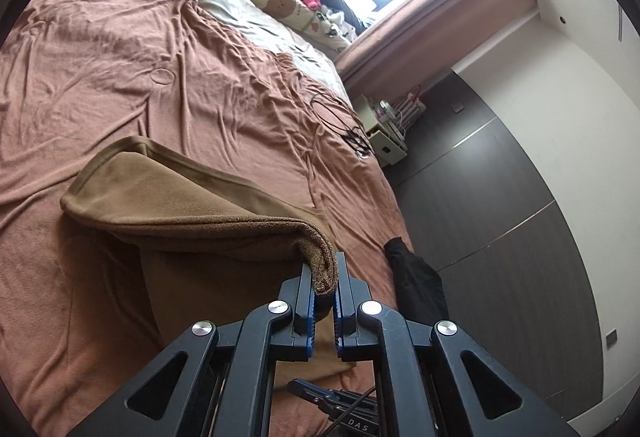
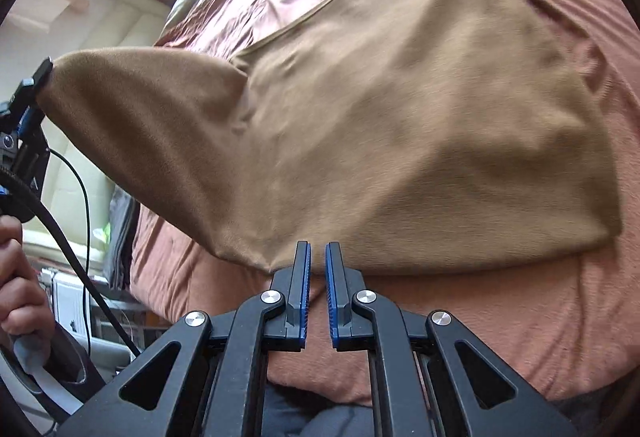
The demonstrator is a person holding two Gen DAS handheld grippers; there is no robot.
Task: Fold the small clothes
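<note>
The only readable lettering is "DAS", in pale capitals on a black device [image 1: 356, 422] at the 6 o'clock edge of the left wrist view, partly cut off. Nothing can be read in the right wrist view.

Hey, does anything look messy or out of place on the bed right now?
A tangle of black cables lies loose on the rumpled pink bedsheet near its edge, and a dark garment hangs half off the side. The brown cloth is simply mid-fold, one corner pinched in the left tongs.
</note>
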